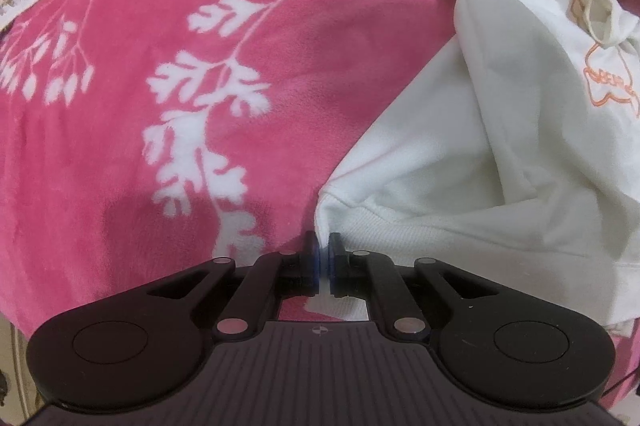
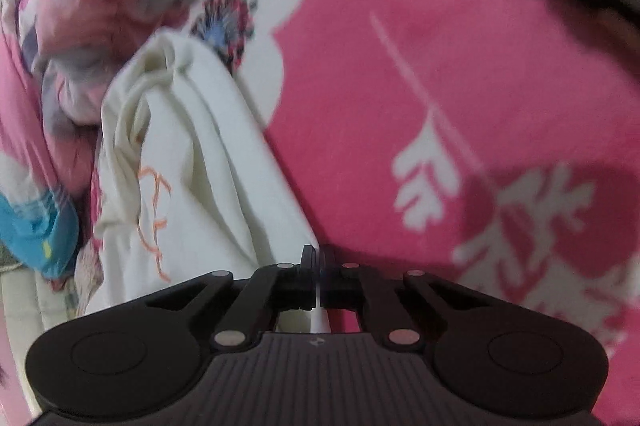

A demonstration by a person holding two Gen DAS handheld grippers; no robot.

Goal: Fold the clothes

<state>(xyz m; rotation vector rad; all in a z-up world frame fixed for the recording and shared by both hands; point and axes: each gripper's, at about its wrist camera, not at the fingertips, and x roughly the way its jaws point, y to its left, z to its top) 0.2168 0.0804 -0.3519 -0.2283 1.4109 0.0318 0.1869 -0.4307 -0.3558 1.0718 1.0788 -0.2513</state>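
Your left tool (image 1: 323,249) is pinched shut on the ribbed hem corner of the cream-white cotton sweatshirt with the orange outline print (image 1: 480,129), which spreads from the bottom centre up the right side of the left wrist view, lying on the pink fleece blanket with white leaf sprigs (image 1: 200,25). Your right tool (image 2: 319,260) is also closed, on a thin edge of the same sweatshirt (image 2: 192,153): a sliver of white cloth shows between its pads and runs up to the left of that frame. That picture is blurred, so how deep the bite goes is hard to tell.

With both corners apparently held, the step looks like spreading the garment flat before folding. Keep both grips firm and draw the hem taut between your hands, evenly, so that neither corner slips. The body is still bunched and creased towards the upper right of the left view, near the crumpled floral bedding (image 2: 72,5); lift slightly and shake it clear of that pile before laying it down on the open pink area.
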